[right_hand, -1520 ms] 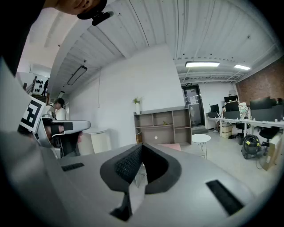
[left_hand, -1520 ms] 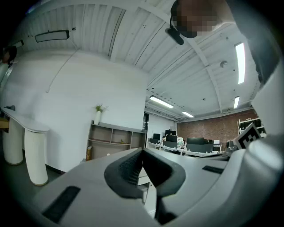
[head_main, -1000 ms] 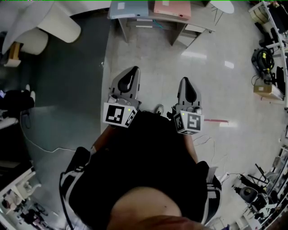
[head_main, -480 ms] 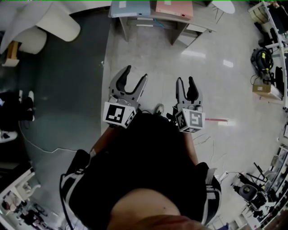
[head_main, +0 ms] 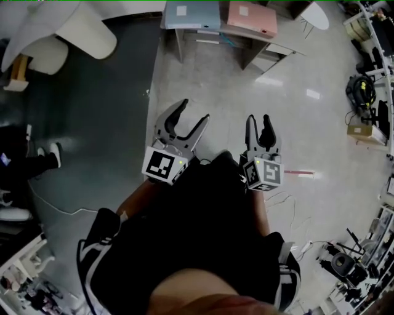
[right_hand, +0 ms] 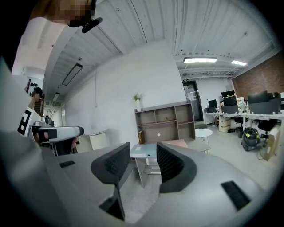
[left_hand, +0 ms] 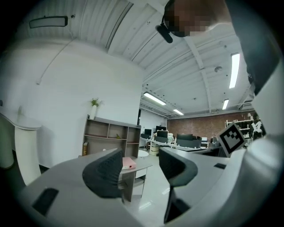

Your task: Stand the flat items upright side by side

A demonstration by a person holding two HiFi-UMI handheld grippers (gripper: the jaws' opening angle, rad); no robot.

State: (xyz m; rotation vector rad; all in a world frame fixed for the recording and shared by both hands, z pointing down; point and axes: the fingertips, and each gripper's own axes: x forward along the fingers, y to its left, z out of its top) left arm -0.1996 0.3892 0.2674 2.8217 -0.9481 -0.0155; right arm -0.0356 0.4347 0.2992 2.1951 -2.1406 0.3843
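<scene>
Ahead, the blue flat item (head_main: 192,13) and the pink flat item (head_main: 252,17) lay flat, side by side on a desk (head_main: 278,39), well apart from both grippers. The left gripper (head_main: 194,109) had just been opening and stood wide; the right gripper (head_main: 258,118) had opened less. Both held nothing.
</scene>
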